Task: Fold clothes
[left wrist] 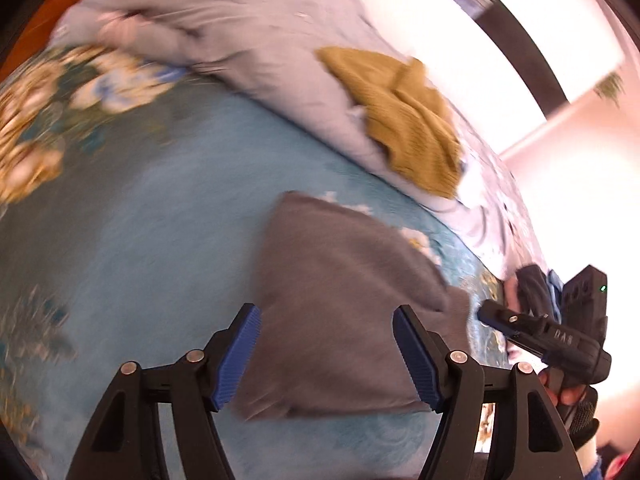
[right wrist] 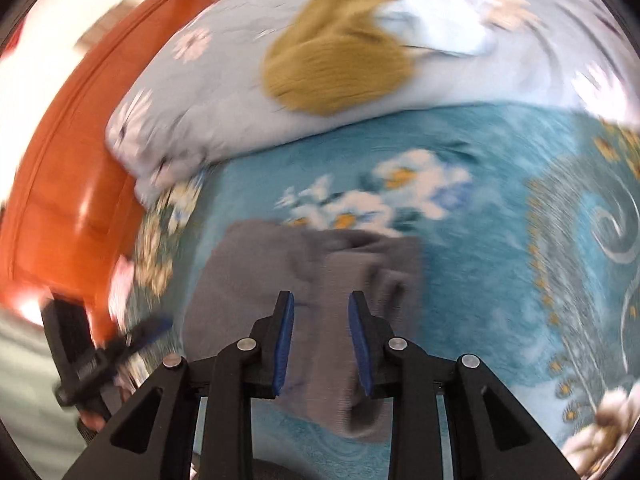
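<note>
Bedspread (right wrist: 480, 264): grey garment (right wrist: 312, 280) beneath jaws.

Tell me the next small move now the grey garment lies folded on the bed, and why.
Probably lift both grippers clear and reach for the mustard knit on the quilt. The grey garment lies as a compact fold on the blue blanket; left gripper and right gripper stand open, gripping nothing.
</note>
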{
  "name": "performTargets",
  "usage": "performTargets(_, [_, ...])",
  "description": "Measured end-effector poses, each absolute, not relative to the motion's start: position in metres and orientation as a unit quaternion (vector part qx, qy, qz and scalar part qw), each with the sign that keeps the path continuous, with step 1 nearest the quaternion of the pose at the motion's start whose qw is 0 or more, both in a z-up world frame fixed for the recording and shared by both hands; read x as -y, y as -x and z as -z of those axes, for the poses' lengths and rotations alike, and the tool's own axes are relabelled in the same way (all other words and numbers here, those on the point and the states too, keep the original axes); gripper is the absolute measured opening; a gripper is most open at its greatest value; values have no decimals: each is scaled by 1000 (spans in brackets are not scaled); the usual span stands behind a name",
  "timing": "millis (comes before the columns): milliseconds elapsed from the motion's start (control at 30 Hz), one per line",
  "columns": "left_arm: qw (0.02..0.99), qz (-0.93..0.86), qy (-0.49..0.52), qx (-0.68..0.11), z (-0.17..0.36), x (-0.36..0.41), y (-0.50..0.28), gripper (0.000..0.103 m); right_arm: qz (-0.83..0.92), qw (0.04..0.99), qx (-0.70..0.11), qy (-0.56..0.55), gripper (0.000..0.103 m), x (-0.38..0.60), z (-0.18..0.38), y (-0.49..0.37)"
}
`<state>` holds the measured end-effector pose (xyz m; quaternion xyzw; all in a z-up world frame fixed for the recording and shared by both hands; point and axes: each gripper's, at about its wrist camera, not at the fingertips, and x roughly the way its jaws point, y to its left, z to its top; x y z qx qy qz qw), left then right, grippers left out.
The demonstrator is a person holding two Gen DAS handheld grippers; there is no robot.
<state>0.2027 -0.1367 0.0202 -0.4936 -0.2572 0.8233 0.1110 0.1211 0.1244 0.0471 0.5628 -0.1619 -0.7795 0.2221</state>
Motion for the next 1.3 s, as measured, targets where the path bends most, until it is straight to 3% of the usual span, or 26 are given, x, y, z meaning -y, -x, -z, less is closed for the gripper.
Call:
performTargets(200, [135,-818,509,231,1,126,-197,73,782,220,86,-577,30,-105,-25,-130])
performTargets(433, [133,-810,508,261,25,133,-204,73,768,206,110,-596,30,-113,4,-138])
performTargets(600, [128,-812,522,226,34,124,-201,73,765,202,128,-598,30,-117,13,-136])
performTargets(733, [122,-814,532,200,29,116,-198,73,767,197,120,-599,30,-114,10,-137])
performTargets(867, [127,-820,512,222,12,127,-207,73,778,199,123,-583,30,-121,-5,-144])
performTargets(1100, [97,-800,513,294,29,182,-209,73,771,175,189,-583,70,-162,9,-152])
performTargets(1167, [103,-779,521,333,44,193,-205,75,749,186,236,-591,76,-169,21,-151])
performTargets(1233, [129,-750,525,381,61,199,-199,84,728,196,287,-591,77,-172,33,-150])
performTargets(1300, [147,-730,529,408,73,202,-194,89,716,196,311,-593,86,-174,43,-148])
